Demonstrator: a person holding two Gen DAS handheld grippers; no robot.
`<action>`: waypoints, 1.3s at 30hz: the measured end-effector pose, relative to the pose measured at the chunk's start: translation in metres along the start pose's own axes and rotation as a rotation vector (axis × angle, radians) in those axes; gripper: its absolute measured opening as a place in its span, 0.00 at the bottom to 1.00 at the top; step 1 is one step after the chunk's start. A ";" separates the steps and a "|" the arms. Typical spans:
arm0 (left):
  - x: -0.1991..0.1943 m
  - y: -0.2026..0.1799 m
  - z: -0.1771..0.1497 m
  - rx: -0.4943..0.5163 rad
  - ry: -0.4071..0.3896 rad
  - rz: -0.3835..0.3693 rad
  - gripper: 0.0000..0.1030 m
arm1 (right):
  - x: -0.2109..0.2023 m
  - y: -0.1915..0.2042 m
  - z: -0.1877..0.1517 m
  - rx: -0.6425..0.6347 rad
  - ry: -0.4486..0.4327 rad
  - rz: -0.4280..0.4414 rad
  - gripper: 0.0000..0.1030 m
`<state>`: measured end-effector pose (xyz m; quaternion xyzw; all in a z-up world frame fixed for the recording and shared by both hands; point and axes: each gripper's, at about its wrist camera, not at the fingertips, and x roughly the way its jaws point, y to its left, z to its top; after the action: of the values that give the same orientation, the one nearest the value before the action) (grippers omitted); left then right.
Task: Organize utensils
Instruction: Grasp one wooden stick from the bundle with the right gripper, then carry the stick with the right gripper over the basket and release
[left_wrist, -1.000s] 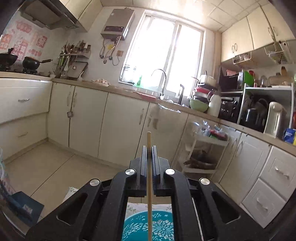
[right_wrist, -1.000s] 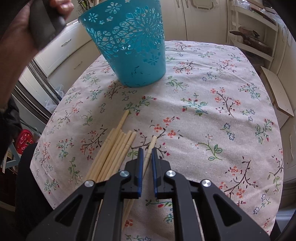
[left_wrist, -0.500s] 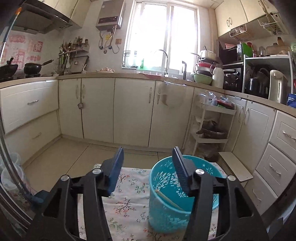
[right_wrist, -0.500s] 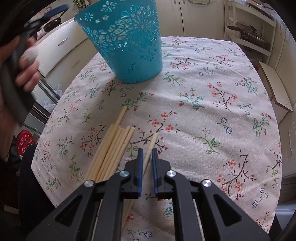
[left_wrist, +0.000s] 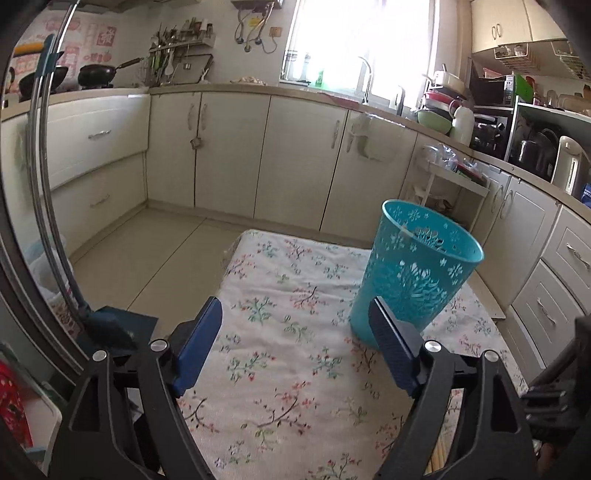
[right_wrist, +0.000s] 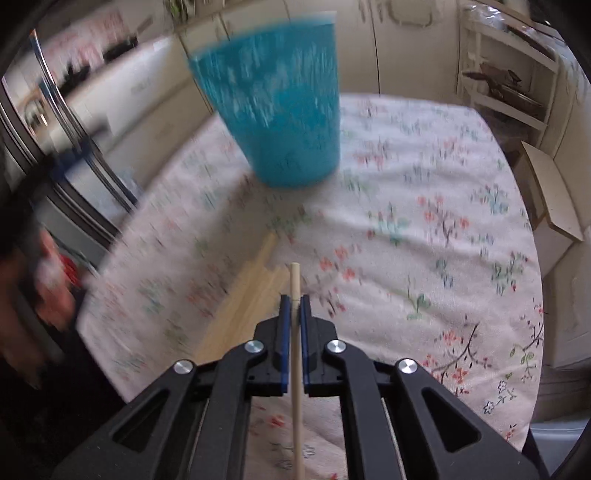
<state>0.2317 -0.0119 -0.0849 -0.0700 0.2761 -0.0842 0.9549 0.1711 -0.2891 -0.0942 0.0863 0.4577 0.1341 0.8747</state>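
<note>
A teal perforated basket (left_wrist: 413, 280) stands upright on the floral tablecloth (left_wrist: 280, 354); it also shows in the right wrist view (right_wrist: 280, 107), blurred. My left gripper (left_wrist: 295, 336) is open and empty, low over the cloth, left of the basket. My right gripper (right_wrist: 294, 302) is shut on a wooden chopstick (right_wrist: 295, 332) and holds it above the cloth, pointing toward the basket. A bundle of several more chopsticks (right_wrist: 243, 291) lies on the cloth just left of my right gripper.
Kitchen cabinets (left_wrist: 229, 155) and a shelf rack (right_wrist: 506, 77) stand beyond the table. The table's right edge (right_wrist: 535, 280) drops to a step stool. A metal chair frame (left_wrist: 48, 206) stands at the left. The person's left hand (right_wrist: 44, 280) shows blurred at the left.
My left gripper let its chopstick go into the basket, opened and dropped low over the cloth. My right gripper closed on a chopstick and lifted it off the cloth.
</note>
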 end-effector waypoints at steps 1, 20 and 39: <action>0.000 0.004 -0.006 -0.006 0.015 0.002 0.76 | -0.012 0.001 0.007 0.012 -0.044 0.035 0.06; -0.010 -0.012 -0.036 -0.041 0.106 -0.021 0.85 | -0.043 0.035 0.179 0.079 -0.804 -0.040 0.06; -0.012 -0.008 -0.040 -0.050 0.135 0.022 0.92 | -0.020 0.020 0.033 0.044 -0.357 -0.068 0.57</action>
<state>0.1996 -0.0205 -0.1106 -0.0849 0.3428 -0.0713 0.9328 0.1844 -0.2771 -0.0550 0.1123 0.3004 0.0770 0.9440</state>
